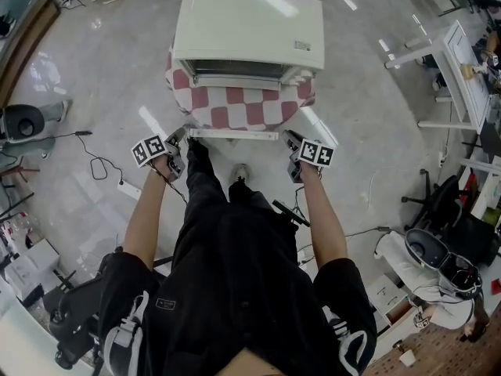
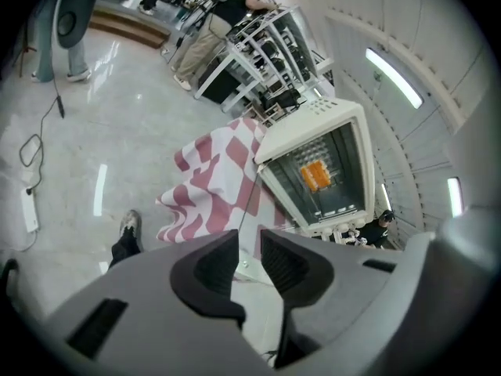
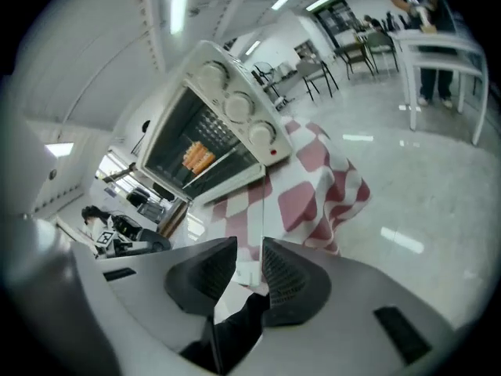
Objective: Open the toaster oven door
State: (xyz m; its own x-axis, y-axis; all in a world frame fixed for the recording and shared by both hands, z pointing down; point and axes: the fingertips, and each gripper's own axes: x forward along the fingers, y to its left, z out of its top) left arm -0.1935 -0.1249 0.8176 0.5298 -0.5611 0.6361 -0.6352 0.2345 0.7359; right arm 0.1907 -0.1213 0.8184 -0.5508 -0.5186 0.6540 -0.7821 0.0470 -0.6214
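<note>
Head view first: oven [image 1: 247,26], cream, stands on a red-and-white checked cloth [image 1: 307,92] above a pale floor [image 1: 102,77]. Its glass door [image 1: 235,110] is let down toward the person, checks showing through it, and the white handle [image 1: 233,134] runs crosswise along the near edge. The left hand-held gripper [image 1: 182,137] sits at the handle's left end and the right hand-held gripper [image 1: 291,141] just off its right end, each with a marker cube behind it. The person's dark-clothed legs stand just below the handle.

Left gripper view: the left hand-held gripper [image 2: 249,241] has its jaws a little apart, and the handle's end [image 2: 246,266] lies in the gap with neither pad pressing on it. The door's thin side edge [image 2: 249,202] climbs from there to the oven [image 2: 329,124], where something orange [image 2: 315,175] lies on the rack. The cloth [image 2: 211,186] hangs at the left, and a shoe [image 2: 130,224] is on the floor.

Right gripper view: the right hand-held gripper [image 3: 249,249] shows the same narrow gap, with the handle's other end [image 3: 244,272] in it and no pad plainly gripping. The door [image 3: 243,218] slopes up to the oven [image 3: 211,77]. Three knobs [image 3: 239,106] line its right side, and the orange thing [image 3: 197,157] lies inside.
</note>
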